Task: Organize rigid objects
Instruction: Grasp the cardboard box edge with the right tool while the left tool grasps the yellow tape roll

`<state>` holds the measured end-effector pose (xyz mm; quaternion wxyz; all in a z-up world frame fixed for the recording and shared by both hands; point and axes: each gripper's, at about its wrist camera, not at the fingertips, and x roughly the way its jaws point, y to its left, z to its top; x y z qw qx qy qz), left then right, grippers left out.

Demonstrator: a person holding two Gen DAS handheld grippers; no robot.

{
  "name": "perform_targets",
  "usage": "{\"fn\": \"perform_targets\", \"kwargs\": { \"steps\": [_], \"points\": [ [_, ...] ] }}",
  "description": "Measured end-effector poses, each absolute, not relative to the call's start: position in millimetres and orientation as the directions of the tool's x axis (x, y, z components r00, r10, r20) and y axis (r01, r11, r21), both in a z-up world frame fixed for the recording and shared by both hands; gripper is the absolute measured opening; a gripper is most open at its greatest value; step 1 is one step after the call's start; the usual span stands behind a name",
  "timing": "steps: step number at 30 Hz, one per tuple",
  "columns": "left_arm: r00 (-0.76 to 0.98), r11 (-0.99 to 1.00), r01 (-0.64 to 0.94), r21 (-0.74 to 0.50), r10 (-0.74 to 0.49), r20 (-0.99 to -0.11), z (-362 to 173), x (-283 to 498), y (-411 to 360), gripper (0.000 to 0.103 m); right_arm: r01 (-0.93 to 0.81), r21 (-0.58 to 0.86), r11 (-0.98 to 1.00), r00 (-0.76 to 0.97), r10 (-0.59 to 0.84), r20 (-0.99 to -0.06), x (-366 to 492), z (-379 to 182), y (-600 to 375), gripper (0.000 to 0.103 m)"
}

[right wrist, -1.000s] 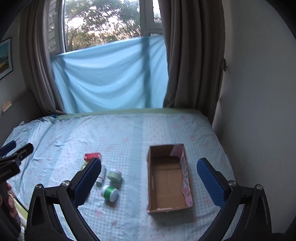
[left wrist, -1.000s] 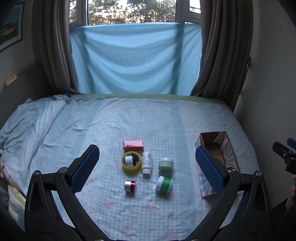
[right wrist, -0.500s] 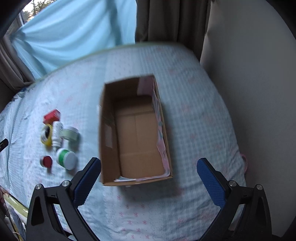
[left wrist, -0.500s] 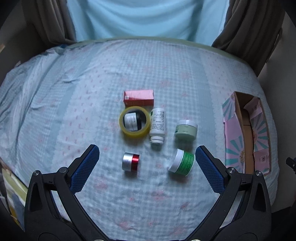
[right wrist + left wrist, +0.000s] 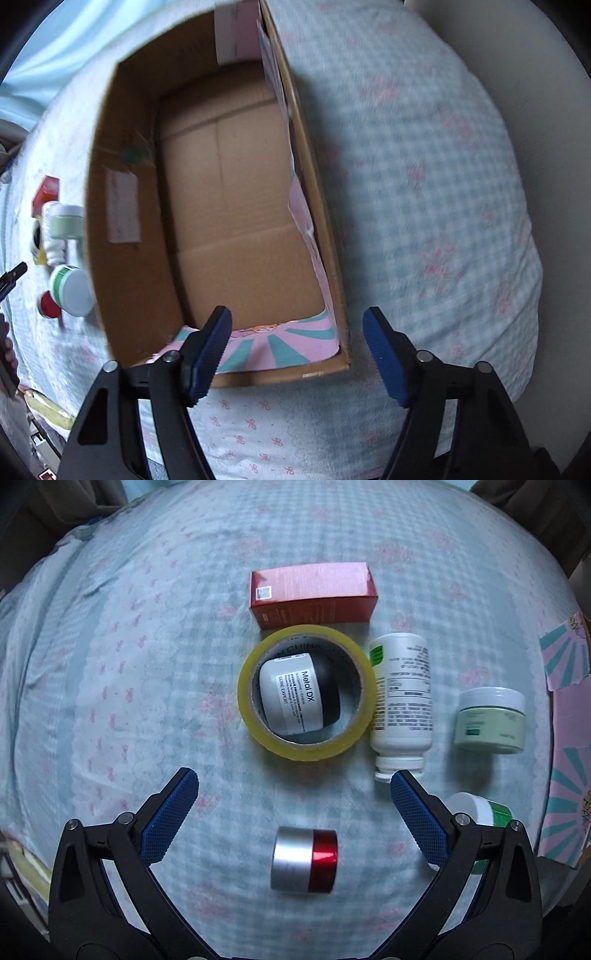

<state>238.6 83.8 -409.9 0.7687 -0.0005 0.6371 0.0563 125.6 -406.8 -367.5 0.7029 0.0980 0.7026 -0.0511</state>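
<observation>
Left gripper [image 5: 291, 794] spread wide above silver-red canister [image 5: 304, 859] mid-bed, right gripper [image 5: 297, 332] agape over cardboard box [image 5: 332, 258] near bed's right edge, nothing held.

Checked blue bedsheet [image 5: 147, 635] (pink bows) beside a pale wall [image 5: 535, 74], dark curtains [image 5: 535, 502] behind

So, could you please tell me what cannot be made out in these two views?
- Green-labelled jar, left wrist view: lower part hidden behind the left gripper.
- Cardboard box, left wrist view: cut off by the right edge.
- Yellow tape roll, right wrist view: small, blurred, mostly hidden by the white bottle.
</observation>
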Motion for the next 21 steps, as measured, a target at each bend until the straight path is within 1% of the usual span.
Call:
{"fn": "perform_targets", "kwargs": {
  "steps": [1,3,7,9,11,15,21],
  "points": [
    [0.175,0.994,-0.081,0.07,0.083,-0.981,-417.2,243.1,86.8,0.103,0.212,0.064,0.975,-0.006,0.067,-0.998,126.3,-372.5,-407.7,0.063],
    [0.164,0.995,-0.065,0.071,0.081,-0.983,-430.1,251.7,90.5,0.103,0.216,0.058,0.975,-0.031,0.066,-0.997,126.6,-381.8,-408.6,0.055],
    [0.145,0.997,-0.004,0.081,0.081,-0.986,-453.1,269.8,87.3,0.103,0.218,0.031,0.975,-0.073,0.048,-0.996,127.2,-397.3,-414.1,0.044],
    [0.152,0.995,0.026,0.093,0.088,-0.984,-459.4,277.6,84.4,0.103,0.22,0.014,0.975,-0.085,0.033,-0.996,127.1,-403.2,-417.9,0.035],
    [0.155,0.995,0.05,0.087,0.078,-0.985,-463.4,284.8,81.5,0.103,0.23,0.011,0.973,-0.094,0.033,-0.995,126.5,-408.3,-423.9,0.033],
    [0.172,0.987,0.105,0.123,0.104,-0.98,-467.9,301.6,71.8,0.102,0.245,0.011,0.969,-0.106,0.038,-0.994,126.5,-417.1,-431.8,0.031],
    [0.179,0.988,0.1,0.114,0.095,-0.979,-466.3,314.4,71.4,0.1,0.243,-0.008,0.97,-0.116,0.021,-0.993,137.1,-427.9,-428.1,0.03]
  ]
}}
